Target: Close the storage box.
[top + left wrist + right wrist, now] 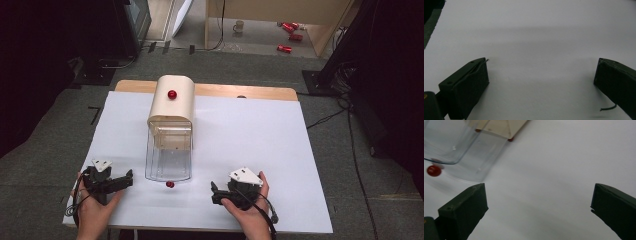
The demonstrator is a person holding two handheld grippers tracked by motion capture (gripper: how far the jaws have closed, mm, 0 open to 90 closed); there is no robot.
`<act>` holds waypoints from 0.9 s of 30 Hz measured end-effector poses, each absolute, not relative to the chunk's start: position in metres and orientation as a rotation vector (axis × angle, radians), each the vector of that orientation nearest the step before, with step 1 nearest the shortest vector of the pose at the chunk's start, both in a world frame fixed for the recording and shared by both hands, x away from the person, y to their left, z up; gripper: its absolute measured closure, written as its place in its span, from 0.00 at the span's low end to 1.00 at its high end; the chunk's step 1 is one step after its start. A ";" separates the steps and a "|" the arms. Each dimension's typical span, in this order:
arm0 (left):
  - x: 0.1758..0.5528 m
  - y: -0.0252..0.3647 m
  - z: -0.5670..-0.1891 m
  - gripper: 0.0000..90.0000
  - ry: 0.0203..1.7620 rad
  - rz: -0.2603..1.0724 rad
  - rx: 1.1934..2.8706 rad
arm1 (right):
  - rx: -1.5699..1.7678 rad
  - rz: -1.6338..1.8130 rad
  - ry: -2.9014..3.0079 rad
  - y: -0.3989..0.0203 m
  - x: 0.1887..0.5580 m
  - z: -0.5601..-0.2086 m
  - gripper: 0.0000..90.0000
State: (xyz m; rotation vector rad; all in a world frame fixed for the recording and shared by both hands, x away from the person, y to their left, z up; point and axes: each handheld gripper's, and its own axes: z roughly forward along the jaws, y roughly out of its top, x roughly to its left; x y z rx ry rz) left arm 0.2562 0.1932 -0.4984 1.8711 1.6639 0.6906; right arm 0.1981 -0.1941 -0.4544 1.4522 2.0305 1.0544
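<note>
We rest both tools wide open and empty — left gripper (131, 178), right gripper (214, 192). The clear plastic drawer (168, 155) juts from the cream rounded cabinet (171, 101) at twelve o'clock — probably next its small red knob (170, 184) needs pinching.

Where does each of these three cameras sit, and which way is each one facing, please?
High view: above the person's side, looking forward and down on the white table; both hands show, holding the left gripper and right gripper.
Left gripper view: on the left gripper, looking along open jaws at bare tabletop.
Right gripper view: on the right gripper, looking along open jaws toward the clear drawer.
Shared: the high and right gripper views both show the red knob.
</note>
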 end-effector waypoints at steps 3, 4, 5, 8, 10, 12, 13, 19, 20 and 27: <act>0.256 0.193 -0.498 0.00 1.664 0.691 1.871 | 1.434 1.074 2.054 -0.180 0.198 -0.454 0.00; 0.256 0.193 -0.498 0.00 1.664 0.691 1.871 | 1.422 1.078 2.064 -0.175 0.198 -0.454 0.00; 0.256 0.193 -0.498 0.00 1.664 0.691 1.871 | 1.415 1.083 2.071 -0.170 0.198 -0.455 0.00; 0.256 0.193 -0.498 0.00 1.664 0.691 1.872 | 1.388 1.099 2.108 -0.152 0.197 -0.457 0.00; 0.256 0.193 -0.498 0.00 1.664 0.691 1.871 | 1.387 1.109 2.122 -0.145 0.197 -0.458 0.00; 0.256 0.193 -0.498 0.00 1.664 0.691 1.871 | 1.382 1.112 2.129 -0.142 0.197 -0.459 0.00; 0.256 0.193 -0.498 0.00 1.664 0.691 1.871 | 1.375 1.120 2.128 -0.135 0.196 -0.459 0.05; 0.256 0.193 -0.498 0.00 1.663 0.691 1.872 | 1.358 1.138 2.111 -0.118 0.193 -0.459 0.10; 0.256 0.193 -0.498 0.00 1.663 0.691 1.872 | 1.358 1.138 2.111 -0.118 0.193 -0.459 0.10; 0.256 0.193 -0.498 0.00 1.664 0.691 1.872 | 1.379 1.137 2.112 -0.102 0.190 -0.460 0.16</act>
